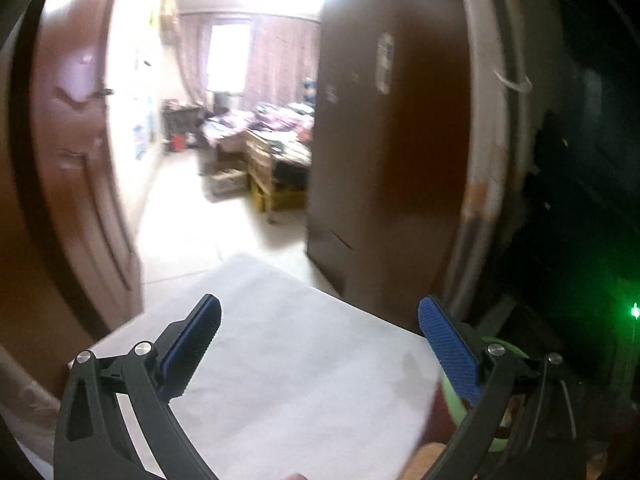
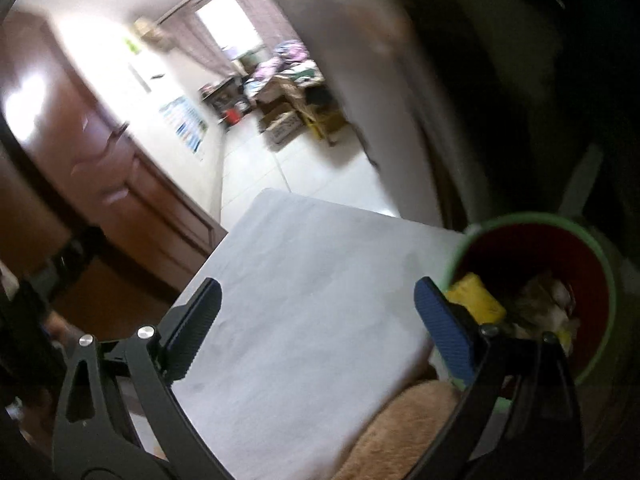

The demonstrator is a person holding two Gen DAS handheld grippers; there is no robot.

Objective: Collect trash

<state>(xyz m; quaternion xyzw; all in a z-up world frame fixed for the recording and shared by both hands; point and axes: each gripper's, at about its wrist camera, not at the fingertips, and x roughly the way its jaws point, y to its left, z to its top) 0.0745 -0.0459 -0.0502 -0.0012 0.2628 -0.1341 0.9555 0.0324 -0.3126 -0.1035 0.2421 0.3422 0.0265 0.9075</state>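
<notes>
A round bin with a green rim [image 2: 608, 276] and a red inside stands at the right of a white table [image 2: 304, 288]. It holds a yellow piece [image 2: 478, 300] and crumpled brownish trash [image 2: 548, 304]. My right gripper [image 2: 318, 300] hangs above the table with its jaws wide apart and nothing between them; its right finger overlaps the bin's near edge. In the left wrist view my left gripper [image 1: 320, 320] is also open and empty above the white table [image 1: 288, 360]. A sliver of the green rim [image 1: 508, 348] shows behind its right finger.
A brown door [image 1: 80, 152] stands open at the left and a dark brown door panel [image 1: 384, 140] at the right, with a cluttered room [image 1: 256, 148] beyond. A tan furry thing [image 2: 404, 424] lies at the table's near edge. The far right is dark.
</notes>
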